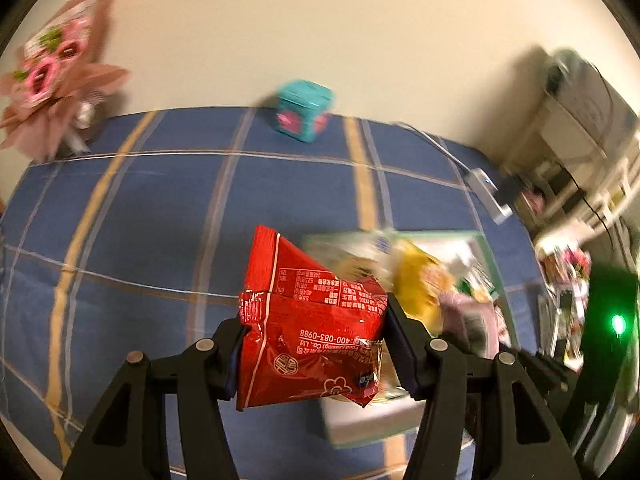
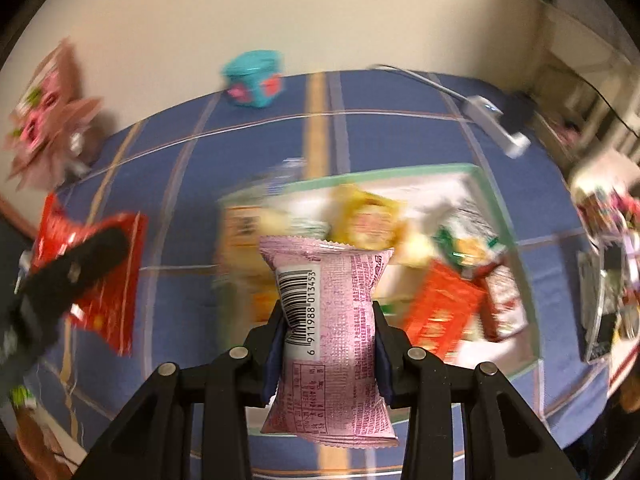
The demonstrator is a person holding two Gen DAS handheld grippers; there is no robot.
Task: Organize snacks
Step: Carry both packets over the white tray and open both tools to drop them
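Observation:
My left gripper [image 1: 314,332] is shut on a red snack packet [image 1: 308,320] and holds it above the blue plaid tablecloth, just left of the tray. My right gripper [image 2: 330,320] is shut on a pink snack packet [image 2: 330,336] with a barcode, held above the near edge of the tray. The white tray with a green rim [image 2: 496,200] holds several snack packets, yellow [image 2: 364,220], orange-red [image 2: 440,312] and green-and-white ones. The tray also shows in the left wrist view [image 1: 480,240], blurred. The left gripper with its red packet [image 2: 108,280] shows at the left of the right wrist view.
A teal box [image 1: 304,110] stands at the table's far edge by the wall. A pink flower bouquet [image 1: 52,72] leans at the far left. A white power adapter with a cable [image 1: 486,192] lies at the far right. Shelves with clutter [image 1: 580,140] stand to the right.

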